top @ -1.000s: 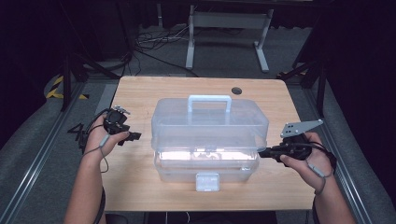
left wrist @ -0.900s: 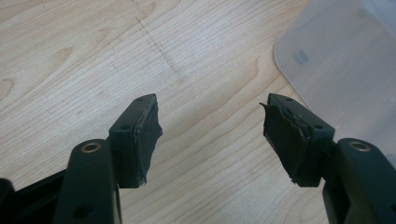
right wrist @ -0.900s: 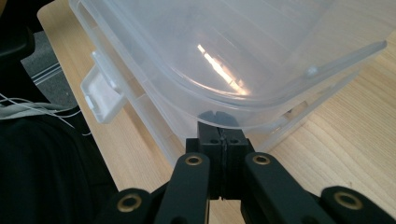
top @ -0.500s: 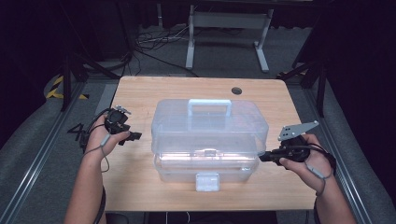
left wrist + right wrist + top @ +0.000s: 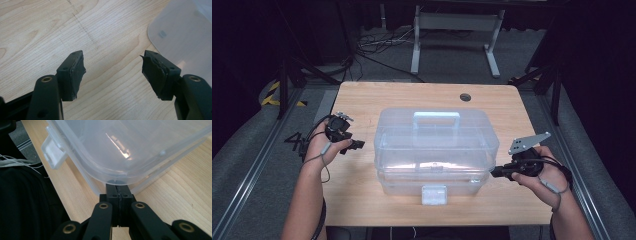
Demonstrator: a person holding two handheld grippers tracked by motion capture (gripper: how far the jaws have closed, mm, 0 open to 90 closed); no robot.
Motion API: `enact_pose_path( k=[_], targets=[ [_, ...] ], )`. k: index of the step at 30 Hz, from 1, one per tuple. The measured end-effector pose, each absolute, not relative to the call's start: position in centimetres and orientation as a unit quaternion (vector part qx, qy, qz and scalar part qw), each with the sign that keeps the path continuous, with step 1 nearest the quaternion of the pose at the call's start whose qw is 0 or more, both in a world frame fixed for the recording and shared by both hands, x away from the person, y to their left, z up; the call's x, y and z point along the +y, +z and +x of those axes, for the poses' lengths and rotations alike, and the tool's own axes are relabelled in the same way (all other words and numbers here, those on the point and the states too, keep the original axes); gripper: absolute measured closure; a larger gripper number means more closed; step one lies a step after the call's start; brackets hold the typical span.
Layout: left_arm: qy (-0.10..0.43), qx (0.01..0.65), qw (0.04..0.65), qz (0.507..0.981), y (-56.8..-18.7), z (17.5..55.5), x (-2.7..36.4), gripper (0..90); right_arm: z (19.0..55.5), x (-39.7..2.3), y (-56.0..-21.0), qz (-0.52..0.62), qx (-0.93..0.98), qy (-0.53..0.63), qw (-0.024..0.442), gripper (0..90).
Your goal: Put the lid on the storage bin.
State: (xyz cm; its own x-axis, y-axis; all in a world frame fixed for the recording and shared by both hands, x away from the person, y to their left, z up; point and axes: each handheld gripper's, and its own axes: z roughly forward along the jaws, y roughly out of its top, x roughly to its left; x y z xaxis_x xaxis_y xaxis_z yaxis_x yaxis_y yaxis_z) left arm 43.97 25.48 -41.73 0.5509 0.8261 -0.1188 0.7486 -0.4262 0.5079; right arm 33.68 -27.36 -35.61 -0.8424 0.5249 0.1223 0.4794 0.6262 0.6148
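Right gripper (image 5: 120, 195) first: its two black jaws are pressed flat together, nothing between them, tips tucked under the overhanging lid edge at the right end of the box (image 5: 436, 150). Over on the left, the left gripper (image 5: 113, 72) has its jaws spread wide over bare wood, torn dark pads (image 5: 76, 75) facing each other, the box's rounded corner just beside it. The box itself sits in the middle of the table (image 5: 412, 95): clear, frosted plastic, rounded corners, a pale blue handle (image 5: 436, 120) on the lid and a white latch (image 5: 433, 194) on the near side. The tabletop is light wood with a plain grain and a small round hole (image 5: 465, 97) near its far edge. Beyond it, grey carpet, loose cables (image 5: 377, 47) and a white metal stand (image 5: 455, 35) in a dark room.
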Motion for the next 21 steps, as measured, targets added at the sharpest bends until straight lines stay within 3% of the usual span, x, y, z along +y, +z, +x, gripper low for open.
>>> enact_pose_path(
  k=[21],
  targets=[
    [0.070,0.470,0.259,0.841,-42.15,44.36,25.46,34.1,33.60,-26.97,-36.62,0.269,0.922,0.279,0.014,90.0]
  ],
)
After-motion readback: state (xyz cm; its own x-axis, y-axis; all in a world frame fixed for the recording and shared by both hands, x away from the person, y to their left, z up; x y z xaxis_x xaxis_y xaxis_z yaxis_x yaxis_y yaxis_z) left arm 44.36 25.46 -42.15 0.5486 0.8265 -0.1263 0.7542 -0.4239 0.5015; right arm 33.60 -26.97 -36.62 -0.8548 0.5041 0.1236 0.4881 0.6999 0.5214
